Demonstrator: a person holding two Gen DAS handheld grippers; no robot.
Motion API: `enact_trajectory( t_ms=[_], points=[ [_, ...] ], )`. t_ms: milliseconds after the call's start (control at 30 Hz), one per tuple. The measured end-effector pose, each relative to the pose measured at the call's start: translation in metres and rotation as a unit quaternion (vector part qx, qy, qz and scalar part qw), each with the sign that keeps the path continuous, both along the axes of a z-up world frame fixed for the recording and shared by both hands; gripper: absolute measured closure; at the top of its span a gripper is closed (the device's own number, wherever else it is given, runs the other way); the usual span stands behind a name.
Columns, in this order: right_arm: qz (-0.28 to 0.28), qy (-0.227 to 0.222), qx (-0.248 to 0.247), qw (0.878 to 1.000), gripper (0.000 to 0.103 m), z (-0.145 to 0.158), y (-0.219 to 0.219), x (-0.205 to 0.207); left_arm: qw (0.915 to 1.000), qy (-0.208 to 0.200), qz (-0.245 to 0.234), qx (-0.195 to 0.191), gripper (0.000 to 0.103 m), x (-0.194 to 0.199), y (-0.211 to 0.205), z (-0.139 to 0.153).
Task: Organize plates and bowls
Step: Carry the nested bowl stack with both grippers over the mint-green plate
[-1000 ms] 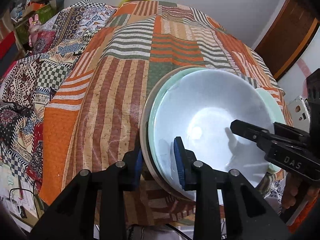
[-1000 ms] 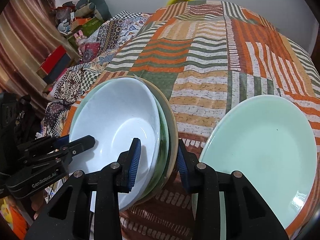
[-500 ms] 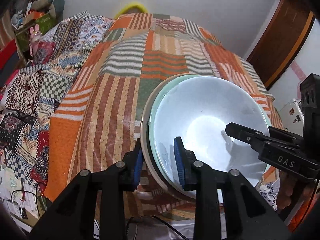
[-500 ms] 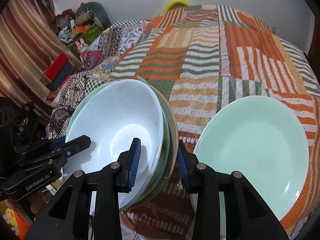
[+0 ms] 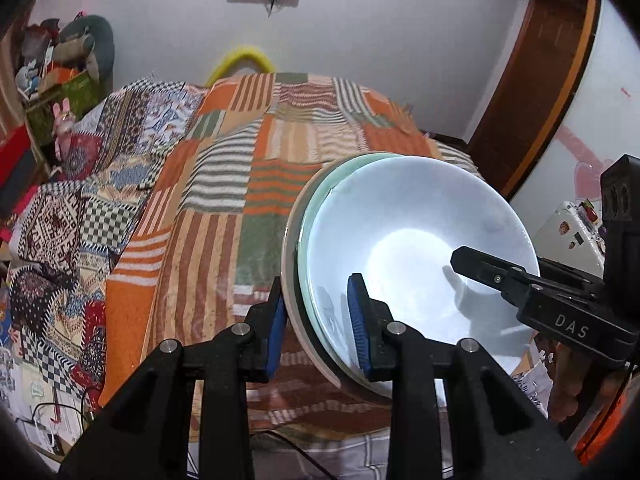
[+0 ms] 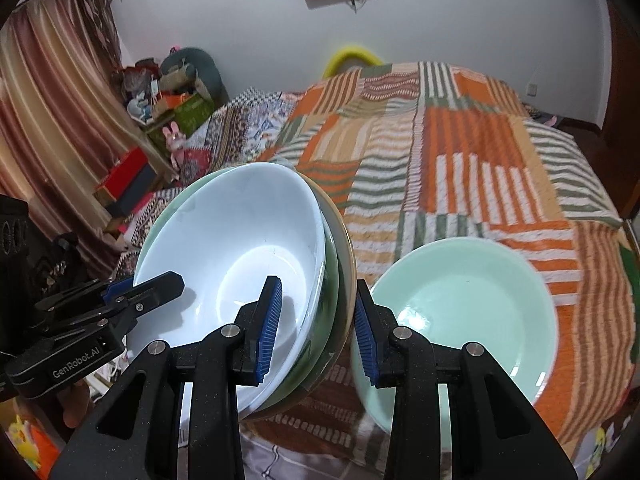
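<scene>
Lifted clear of bedspread [image 6: 460,168] now: stack of bowls [image 5: 416,272], left gripper [image 5: 316,324] and right gripper [image 6: 316,328] each pinching its rim. Mint-green bowl [image 6: 472,304] left unstacked.

The left gripper [image 5: 318,326] points steeply downward, its jaws closed on the near rim of the stacked bowls [image 5: 408,264], one blue pad outside the stack and one inside the top bowl. The right gripper [image 6: 316,326] mirrors it from the opposite side, tilted downward and clamped on the same stack's rim. Part of a hand [image 5: 568,388] shows beneath the right gripper's body.
</scene>
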State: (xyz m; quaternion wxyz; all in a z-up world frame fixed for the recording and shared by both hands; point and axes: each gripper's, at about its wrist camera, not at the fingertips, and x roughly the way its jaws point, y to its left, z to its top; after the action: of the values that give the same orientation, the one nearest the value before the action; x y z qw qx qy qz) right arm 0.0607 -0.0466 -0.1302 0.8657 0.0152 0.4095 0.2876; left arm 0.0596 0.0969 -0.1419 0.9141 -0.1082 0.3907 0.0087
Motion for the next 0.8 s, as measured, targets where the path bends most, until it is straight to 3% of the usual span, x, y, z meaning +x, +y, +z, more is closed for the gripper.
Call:
enact_trajectory(
  t_ms=[367, 800],
  points=[
    [-0.039, -0.026, 0.02, 0.999, 0.071, 0.017, -0.052, -0.004, 0.9988, -0.017, -0.041, 0.018, 0.074, 0.01, -0.052, 0.023],
    [-0.082, -0.02, 0.026, 0.996, 0.071, 0.011, -0.103, -0.001, 0.9964, 0.007, -0.081, 0.026, 0.074, 0.036, -0.102, 0.011]
  ],
)
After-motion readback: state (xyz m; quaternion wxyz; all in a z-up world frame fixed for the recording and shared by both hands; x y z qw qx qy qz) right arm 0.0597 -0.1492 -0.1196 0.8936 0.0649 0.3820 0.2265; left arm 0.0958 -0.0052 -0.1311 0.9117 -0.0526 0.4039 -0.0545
